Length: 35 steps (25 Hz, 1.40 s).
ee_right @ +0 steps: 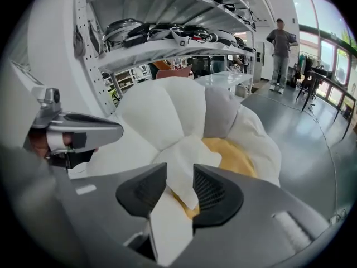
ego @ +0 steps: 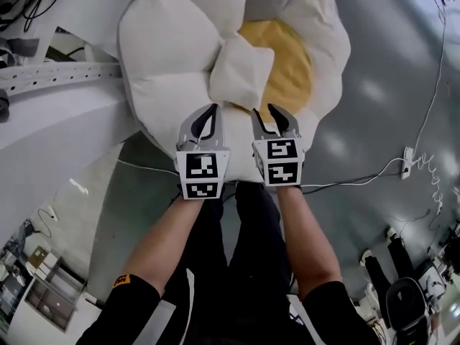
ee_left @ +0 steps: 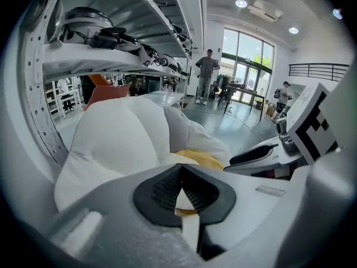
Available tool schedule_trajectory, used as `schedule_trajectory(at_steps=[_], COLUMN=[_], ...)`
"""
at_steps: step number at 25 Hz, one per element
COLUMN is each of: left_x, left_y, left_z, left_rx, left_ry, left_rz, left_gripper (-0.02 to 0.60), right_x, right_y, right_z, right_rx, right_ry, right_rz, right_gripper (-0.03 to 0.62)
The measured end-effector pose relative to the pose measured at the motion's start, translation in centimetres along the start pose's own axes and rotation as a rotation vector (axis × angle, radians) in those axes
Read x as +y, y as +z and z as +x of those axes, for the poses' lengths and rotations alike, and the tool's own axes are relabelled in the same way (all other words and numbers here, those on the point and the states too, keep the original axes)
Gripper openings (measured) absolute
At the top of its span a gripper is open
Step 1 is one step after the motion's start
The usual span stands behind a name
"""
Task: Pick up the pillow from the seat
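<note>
The pillow is a big white cushion in the shape of a flower, with puffy petals around a yellow centre. It is seen over the grey floor, and its near edge reaches both claws. What carries the pillow from below cannot be told.

The left claw is at the pillow's near edge, to the left of the yellow centre. In the left gripper view its dark pads meet at the tips. A thin strip of the pillow's cloth shows in the small gap under them, so this claw is clamped on the pillow. The right claw is just beside it, at the near rim of the yellow centre. Its jaws stand apart, and a folded white petal of the pillow rises between the two pads, which do not pinch it.

Behind the pillow and to its left stands a white rack of shelves with dark gear on it. A white cable lies on the floor to the right of the pillow. Far beyond the pillow a person stands in the hall
</note>
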State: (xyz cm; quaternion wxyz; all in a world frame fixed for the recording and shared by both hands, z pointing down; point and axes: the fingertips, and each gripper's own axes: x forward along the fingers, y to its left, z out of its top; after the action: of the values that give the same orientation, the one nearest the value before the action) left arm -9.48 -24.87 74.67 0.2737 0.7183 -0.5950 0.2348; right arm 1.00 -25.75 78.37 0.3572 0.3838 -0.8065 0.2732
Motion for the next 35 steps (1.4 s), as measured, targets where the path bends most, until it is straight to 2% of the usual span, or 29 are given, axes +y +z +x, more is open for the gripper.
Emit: schedule_trajectory(at_steps=[10, 26, 32, 35], left_x=[1.4, 2.4, 3.1, 3.2], left_y=[-3.5, -5.9, -6.2, -6.2], left_z=[5.1, 10.1, 10.9, 11.2], left_rx=[-0.009, -0.001, 0.007, 0.012], left_ry=[0.023, 0.036, 0.045, 0.048], left_rz=[-0.007, -0.009, -0.011, -0.014], left_gripper=[0.005, 0.005, 0.005, 0.005], right_x=[-0.7, -2.3, -2.0, -2.1], right_y=[-4.1, -7.5, -7.5, -7.3], right_z=[6.5, 13.7, 14.9, 15.0], right_rx=[0.037, 0.095, 0.106, 0.105], right_ry=[0.026, 0.062, 0.067, 0.065], right_rz=[-0.006, -0.004, -0.01, -0.013], right_gripper=[0.17, 0.181, 0.161, 0.107])
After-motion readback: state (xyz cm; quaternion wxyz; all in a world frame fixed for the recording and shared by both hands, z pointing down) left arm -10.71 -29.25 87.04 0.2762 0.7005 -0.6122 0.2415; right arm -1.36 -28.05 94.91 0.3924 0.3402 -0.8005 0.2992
